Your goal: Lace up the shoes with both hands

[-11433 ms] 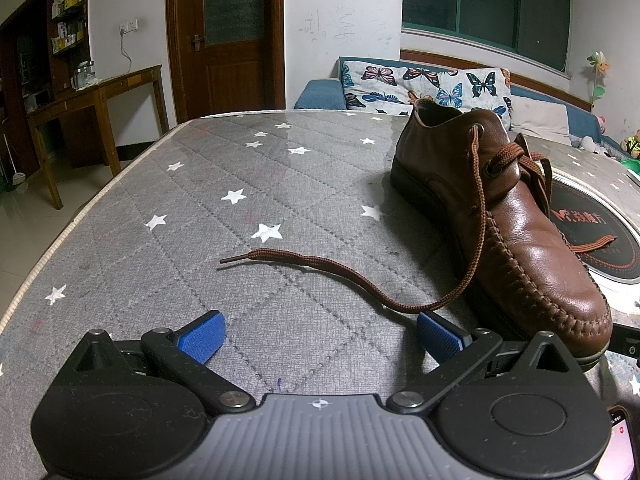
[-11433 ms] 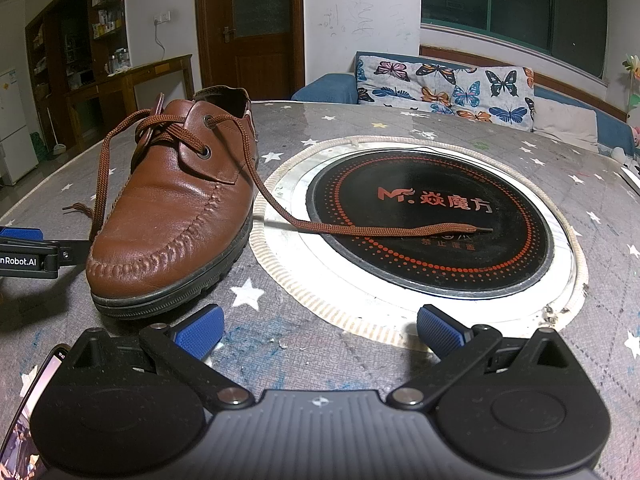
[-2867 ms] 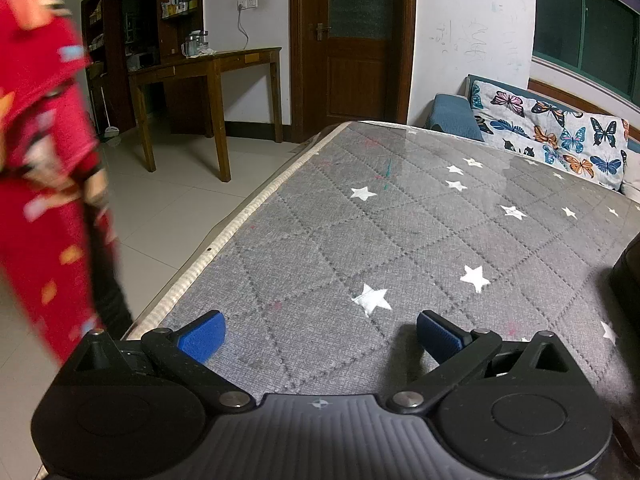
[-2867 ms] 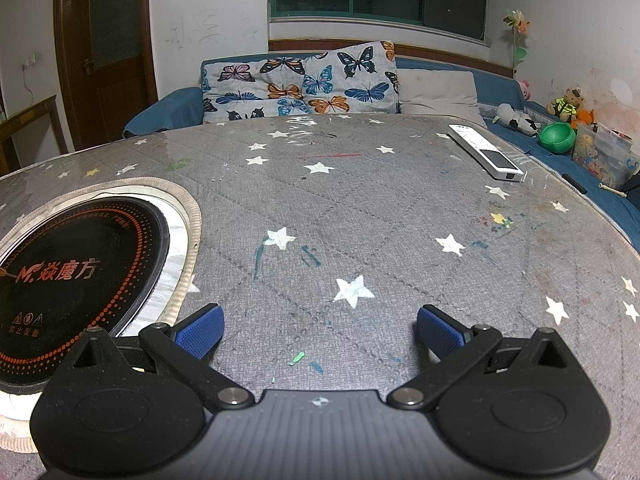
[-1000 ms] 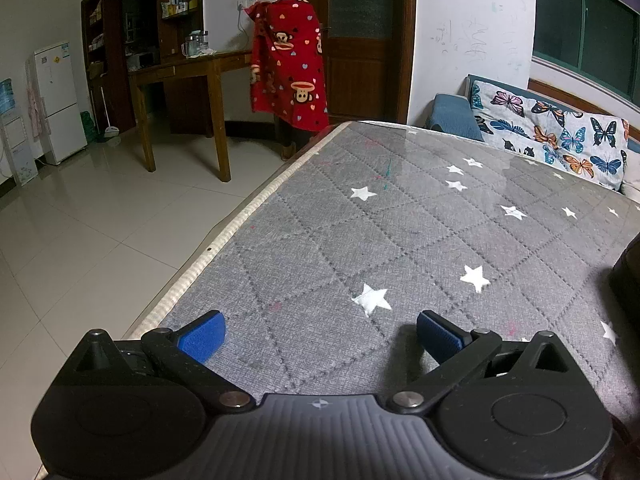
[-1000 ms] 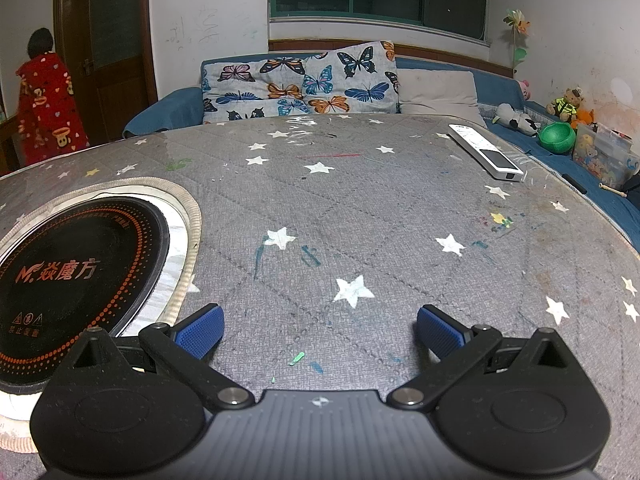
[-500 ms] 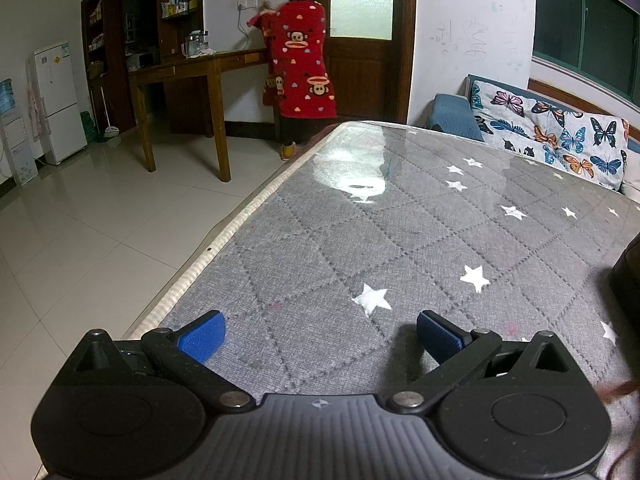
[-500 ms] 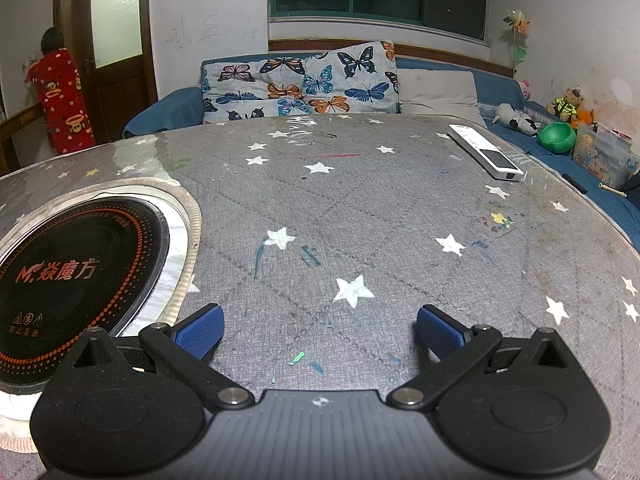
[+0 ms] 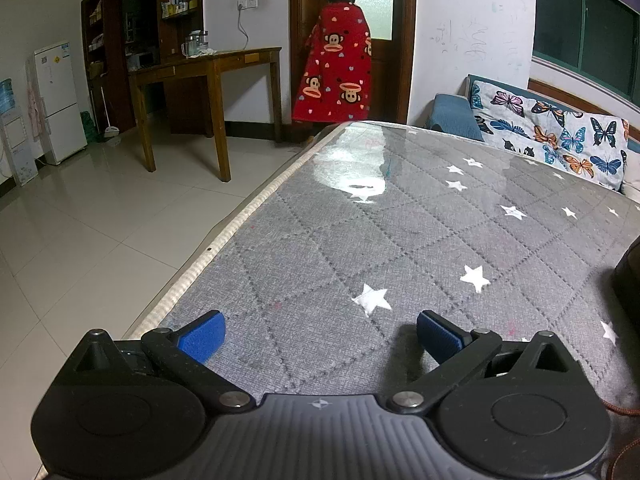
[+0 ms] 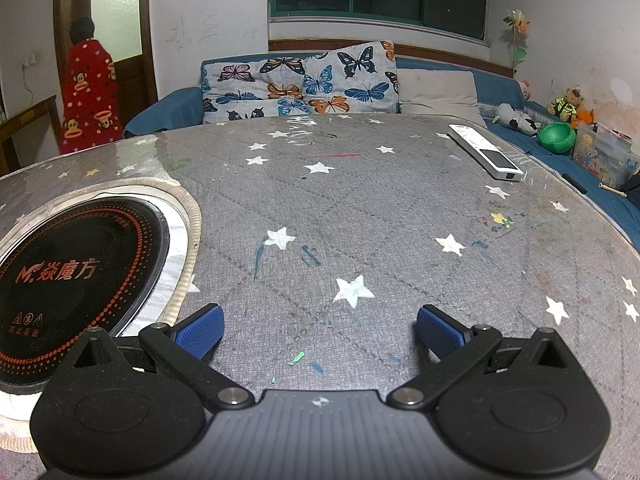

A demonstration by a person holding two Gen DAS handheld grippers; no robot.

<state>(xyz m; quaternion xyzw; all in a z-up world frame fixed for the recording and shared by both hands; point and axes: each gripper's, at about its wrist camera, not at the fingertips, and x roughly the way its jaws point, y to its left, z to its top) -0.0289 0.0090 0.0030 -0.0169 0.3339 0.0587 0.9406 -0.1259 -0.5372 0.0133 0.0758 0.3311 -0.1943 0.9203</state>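
Resting low over the starred worktop (image 9: 360, 240), the left gripper (image 9: 318, 330) has its jaws spread wide and empty; the shoe (image 9: 630, 276) peeks in at the right edge. The right gripper (image 10: 318, 330), jaws likewise wide and empty, faces bare cloth beside the black disc (image 10: 80, 264).

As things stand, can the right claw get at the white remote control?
Probably yes. The right claw is open and empty, and the white remote control lies far ahead to its right on the grey star-print tabletop with nothing between them; it needs a long reach.
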